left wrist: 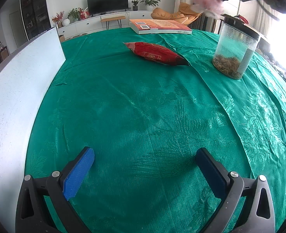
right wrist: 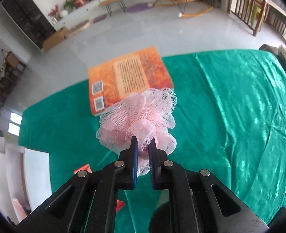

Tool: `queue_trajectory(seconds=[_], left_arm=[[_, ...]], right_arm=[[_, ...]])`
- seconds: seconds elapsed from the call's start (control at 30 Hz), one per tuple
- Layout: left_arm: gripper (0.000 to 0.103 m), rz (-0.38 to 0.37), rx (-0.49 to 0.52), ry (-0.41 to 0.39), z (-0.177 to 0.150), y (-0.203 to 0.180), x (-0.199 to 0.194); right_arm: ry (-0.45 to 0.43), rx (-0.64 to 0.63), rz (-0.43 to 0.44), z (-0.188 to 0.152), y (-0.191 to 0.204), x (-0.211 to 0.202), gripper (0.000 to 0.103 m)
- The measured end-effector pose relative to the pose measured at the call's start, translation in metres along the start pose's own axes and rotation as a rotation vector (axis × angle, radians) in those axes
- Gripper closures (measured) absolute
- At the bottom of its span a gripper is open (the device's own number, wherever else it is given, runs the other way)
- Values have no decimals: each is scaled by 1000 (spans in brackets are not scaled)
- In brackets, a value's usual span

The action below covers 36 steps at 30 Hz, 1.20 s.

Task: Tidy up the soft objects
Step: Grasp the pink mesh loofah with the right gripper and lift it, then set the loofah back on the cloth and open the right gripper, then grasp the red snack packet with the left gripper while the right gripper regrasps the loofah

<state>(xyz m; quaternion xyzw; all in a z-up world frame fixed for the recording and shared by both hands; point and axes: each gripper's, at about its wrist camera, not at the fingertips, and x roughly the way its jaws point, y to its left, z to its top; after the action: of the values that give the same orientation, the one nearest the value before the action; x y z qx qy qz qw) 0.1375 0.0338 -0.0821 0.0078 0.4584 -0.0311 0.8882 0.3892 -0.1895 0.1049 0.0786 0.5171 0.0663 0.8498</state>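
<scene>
Two grippers showed: the right gripper [right wrist: 143, 145] was clamped on a pink mesh bath pouf [right wrist: 139, 120], lifted above the green tablecloth [right wrist: 220, 106]; the left gripper [left wrist: 144, 155] gaped wide, holding nothing, at six o'clock.

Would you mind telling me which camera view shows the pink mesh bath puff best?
The right wrist view: the pink mesh bath puff fills the centre, sharp, clamped in the right tool. The left wrist view catches it only as a small blur at the top edge.

Black tongs [right wrist: 143, 145], blue pads [left wrist: 78, 174], silver screws
</scene>
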Motion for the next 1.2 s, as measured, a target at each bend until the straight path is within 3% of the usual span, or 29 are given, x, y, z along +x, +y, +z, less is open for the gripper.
queue_trajectory(seconds=[0.07, 0.17, 0.27, 0.37, 0.43, 0.47, 0.5, 0.53, 0.6, 0.67, 0.87, 0.97, 1.07, 1.13, 1.2], left_arm=[[0, 0, 0, 0, 0, 0, 0], [0, 0, 0, 0, 0, 0, 0], [0, 0, 0, 0, 0, 0, 0], [0, 0, 0, 0, 0, 0, 0], [0, 0, 0, 0, 0, 0, 0], [0, 0, 0, 0, 0, 0, 0], [0, 0, 0, 0, 0, 0, 0], [0, 0, 0, 0, 0, 0, 0], [0, 1, 0, 0, 0, 0, 0], [0, 3, 0, 0, 0, 0, 0], [0, 4, 0, 0, 0, -1, 0], [0, 4, 0, 0, 0, -1, 0], [0, 13, -7, 2, 0, -1, -1], [0, 19, -35, 60, 7, -3, 2], [0, -57, -44, 96, 30, -8, 4]], right_arm=[[-73, 11, -47, -8, -29, -35, 92], [-103, 40, -136, -30, -78, -58, 92], [-43, 81, -164, -68, -121, -41, 92], [-5, 98, -114, -104, -150, -14, 90], [-25, 128, -85, -123, -162, -6, 76], [-64, 152, -88, -132, -164, -7, 52], [-128, 183, -92, -143, -169, -16, 34], [-195, 212, -91, -154, -173, -27, 33], [-302, 250, -100, -185, -176, -48, 31], [-349, 247, -152, -217, -168, -58, 28], [-285, 62, -265, -286, -114, -27, 28], [-211, -17, -276, -294, -103, -11, 28], [-199, -12, -265, -295, -106, -8, 23], [-199, 11, -234, -296, -112, -9, 20], [-194, -1, -247, -297, -108, -7, 19]])
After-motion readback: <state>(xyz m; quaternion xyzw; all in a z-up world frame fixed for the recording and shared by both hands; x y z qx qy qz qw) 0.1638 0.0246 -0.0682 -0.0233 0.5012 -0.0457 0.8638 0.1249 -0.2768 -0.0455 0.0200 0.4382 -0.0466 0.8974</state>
